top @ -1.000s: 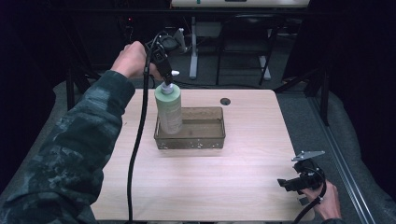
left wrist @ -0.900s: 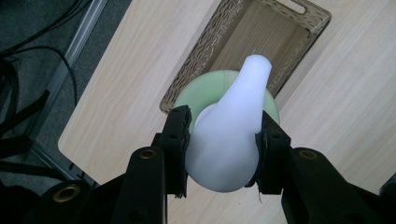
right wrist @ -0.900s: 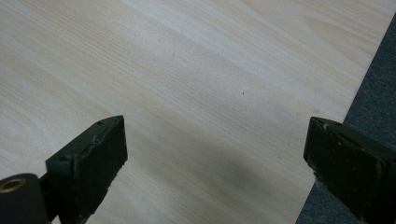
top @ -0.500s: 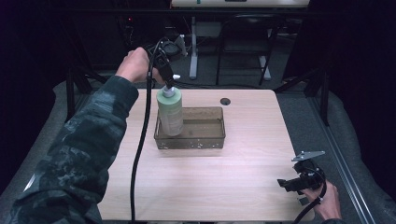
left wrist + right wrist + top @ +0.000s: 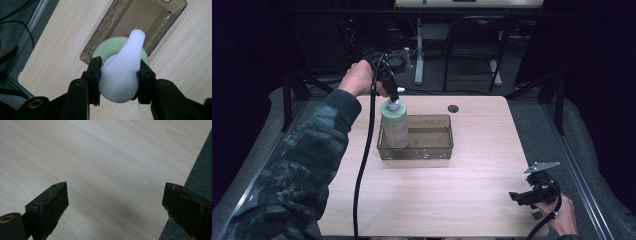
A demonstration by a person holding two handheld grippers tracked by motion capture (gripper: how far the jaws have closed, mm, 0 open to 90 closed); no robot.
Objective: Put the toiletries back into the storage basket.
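The left gripper [image 5: 119, 80] is pinching the white pump head of the pale green plastic bottle [image 5: 395, 125], top-heavy and slippery, standing at nine o'clock in the clear rectangular tray [image 5: 432, 150] mid-bench, while the right gripper [image 5: 117, 210] is idling wide open.

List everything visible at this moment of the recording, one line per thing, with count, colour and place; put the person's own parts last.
Pump bottle: one, pale green body with a white pump head, standing upright in the left end of the tray.
Tray: one, clear brownish, rectangular, on the table left of centre toward the far side.
Table: one, light wood.
Round hole or grommet: one, dark, in the tabletop near the far edge.
Left gripper: one, black, above the bottle, jaws closed on the pump head.
Right gripper: one, black, at the table's near right corner, jaws wide apart over bare wood.
Left hand: one, holding the left gripper; sleeve is camouflage-patterned.
Right hand: one, holding the right gripper.
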